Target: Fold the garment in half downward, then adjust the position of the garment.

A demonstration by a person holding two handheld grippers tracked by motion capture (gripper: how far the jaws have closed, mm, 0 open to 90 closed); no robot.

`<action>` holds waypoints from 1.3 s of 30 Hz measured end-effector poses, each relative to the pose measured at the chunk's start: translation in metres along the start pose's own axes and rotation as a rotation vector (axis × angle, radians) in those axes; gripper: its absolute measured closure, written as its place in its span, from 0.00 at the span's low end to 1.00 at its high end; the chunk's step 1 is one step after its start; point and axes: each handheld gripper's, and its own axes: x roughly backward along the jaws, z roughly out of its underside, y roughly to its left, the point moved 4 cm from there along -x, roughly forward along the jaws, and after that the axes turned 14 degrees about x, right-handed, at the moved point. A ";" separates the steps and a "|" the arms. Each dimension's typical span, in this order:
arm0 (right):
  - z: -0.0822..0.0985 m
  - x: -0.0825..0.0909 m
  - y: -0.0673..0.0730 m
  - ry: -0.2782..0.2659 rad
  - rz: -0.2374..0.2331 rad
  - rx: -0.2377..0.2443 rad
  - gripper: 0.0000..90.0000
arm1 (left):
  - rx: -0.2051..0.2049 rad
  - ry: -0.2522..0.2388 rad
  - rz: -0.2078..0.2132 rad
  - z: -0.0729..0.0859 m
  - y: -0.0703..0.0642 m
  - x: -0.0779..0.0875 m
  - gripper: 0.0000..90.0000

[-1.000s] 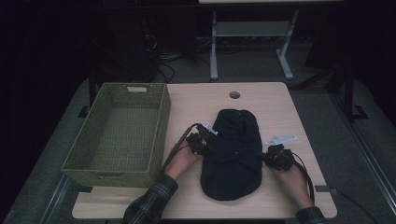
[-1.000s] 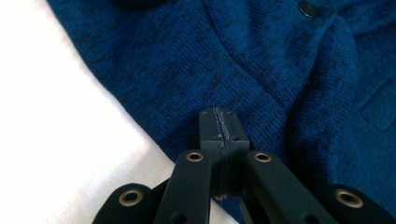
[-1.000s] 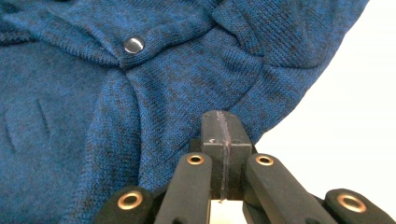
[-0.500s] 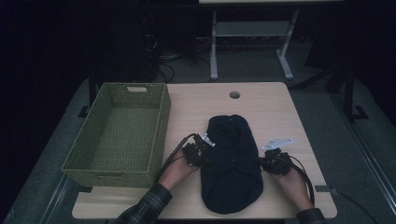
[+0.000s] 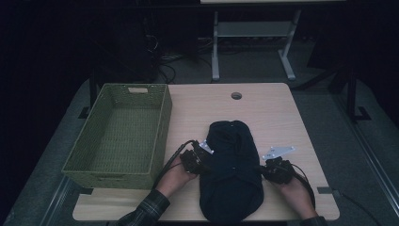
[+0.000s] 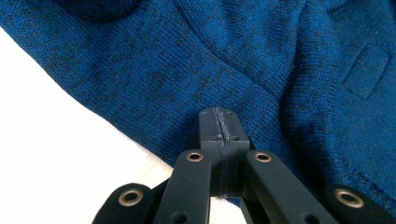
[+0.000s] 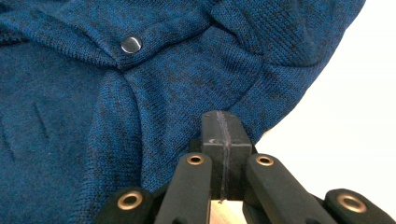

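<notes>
A dark blue knitted garment (image 5: 230, 179) lies bunched lengthwise on the wooden table (image 5: 273, 113), near its front edge. My left gripper (image 5: 203, 162) is at the garment's left side, jaws shut flush, tips resting on the knit (image 6: 140, 70) just inside its edge. At the right side my right gripper (image 5: 266, 168) does the same, also shut, tips on the fabric (image 7: 93, 116) near a metal snap button (image 7: 131, 44). I see no cloth pinched between either pair of jaws. In the gripper views the left gripper (image 6: 219, 116) and right gripper (image 7: 223, 121) point inward over the garment.
An empty green woven basket (image 5: 162, 127) stands on the table's left side, close to my left hand. A round cable hole (image 5: 236, 95) sits near the far edge. Bare tabletop lies beyond the garment and to its right.
Both hands have drawn back toward the table's near edge, and the garment has slid that way with them and grown narrower.
</notes>
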 end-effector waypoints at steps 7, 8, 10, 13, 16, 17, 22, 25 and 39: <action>0.000 0.002 -0.003 -0.015 -0.010 -0.009 0.94 | 0.025 -0.019 0.028 0.000 0.002 0.003 0.90; 0.000 0.003 -0.003 -0.020 -0.012 -0.011 0.93 | 0.024 -0.021 0.024 -0.001 0.003 0.004 0.88; 0.000 0.005 -0.004 -0.026 -0.008 -0.016 0.89 | 0.028 -0.035 0.026 -0.002 0.003 0.006 0.83; 0.000 0.007 -0.007 -0.031 -0.006 -0.022 0.83 | 0.020 -0.062 0.022 -0.003 0.005 0.009 0.74; 0.000 0.010 -0.012 -0.037 -0.007 -0.027 0.77 | 0.019 -0.072 0.017 -0.005 0.008 0.010 0.67; 0.000 0.010 -0.013 -0.040 -0.007 -0.032 0.75 | 0.016 -0.070 0.015 -0.006 0.009 0.011 0.65; -0.003 0.013 -0.018 -0.047 -0.012 -0.037 0.70 | 0.016 -0.090 0.011 -0.010 0.012 0.012 0.57; -0.006 0.014 -0.022 -0.052 -0.010 -0.031 0.67 | 0.016 -0.095 0.014 -0.013 0.014 0.015 0.54; -0.029 0.026 -0.045 -0.085 -0.031 -0.012 0.62 | 0.037 -0.162 0.002 -0.046 0.024 0.036 0.51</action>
